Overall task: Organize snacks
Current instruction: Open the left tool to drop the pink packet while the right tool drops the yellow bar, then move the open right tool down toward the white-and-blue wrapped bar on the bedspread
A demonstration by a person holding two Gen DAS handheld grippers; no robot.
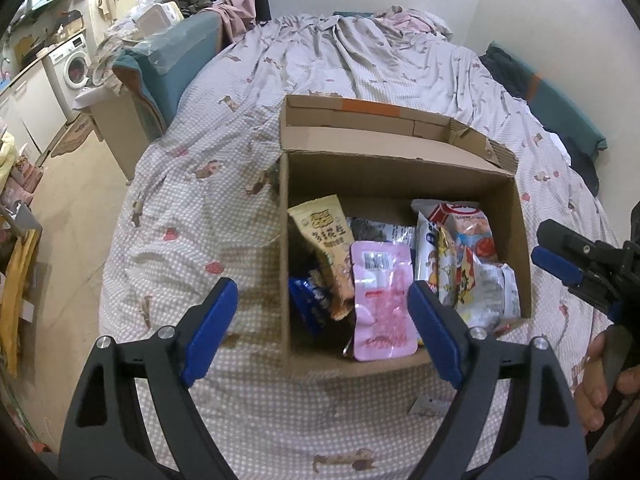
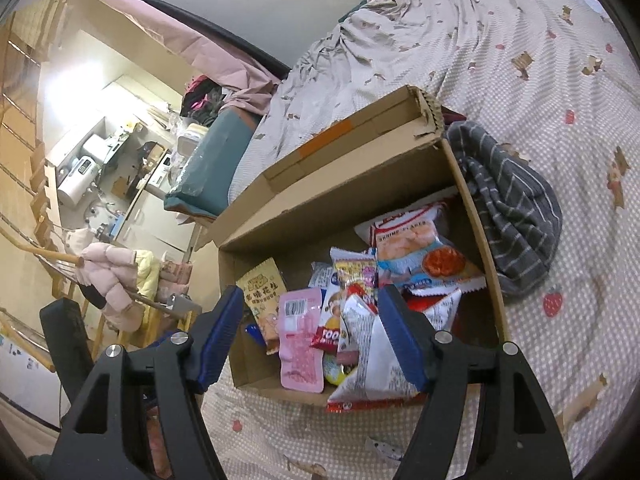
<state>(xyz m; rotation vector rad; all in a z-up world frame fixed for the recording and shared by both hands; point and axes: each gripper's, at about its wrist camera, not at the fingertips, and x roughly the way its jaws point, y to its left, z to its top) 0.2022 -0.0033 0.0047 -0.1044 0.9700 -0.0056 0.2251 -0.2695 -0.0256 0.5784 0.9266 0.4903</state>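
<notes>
The snack packets are lying jumbled in an open cardboard box [image 1: 400, 178] that is sitting on the bed [image 1: 192, 216]. A pink pouch [image 1: 382, 304] with a barcode label is leaning against the box's near wall, just beside a tan peanut packet [image 1: 326, 240] that is standing tilted toward the left wall. A dark blue packet [image 1: 310, 300] is peeking out below the peanut packet. On the right side of the box, a shrimp-flakes bag [image 2: 416, 240] is resting on top of several crinkled white and red packets [image 2: 372, 344], one of which is poking over the near edge. The box's far flap [image 2: 360, 136] is standing open, with an orange strip of tape on it.

The left gripper [image 1: 324, 332] is hanging above the box's near left corner, its blue pads spread wide with nothing between them. The right gripper [image 2: 310, 336] is hovering over the near rim, its jaws likewise apart and empty; a hand [image 1: 600, 384] is holding its handle.

A grey striped cloth [image 2: 512, 208] is lying crumpled on the bed, touching the box's right wall. A teal cushion [image 1: 168, 68] is lying at the bed's far left edge. A washing machine [image 1: 74, 64] is standing well apart across the floor.
</notes>
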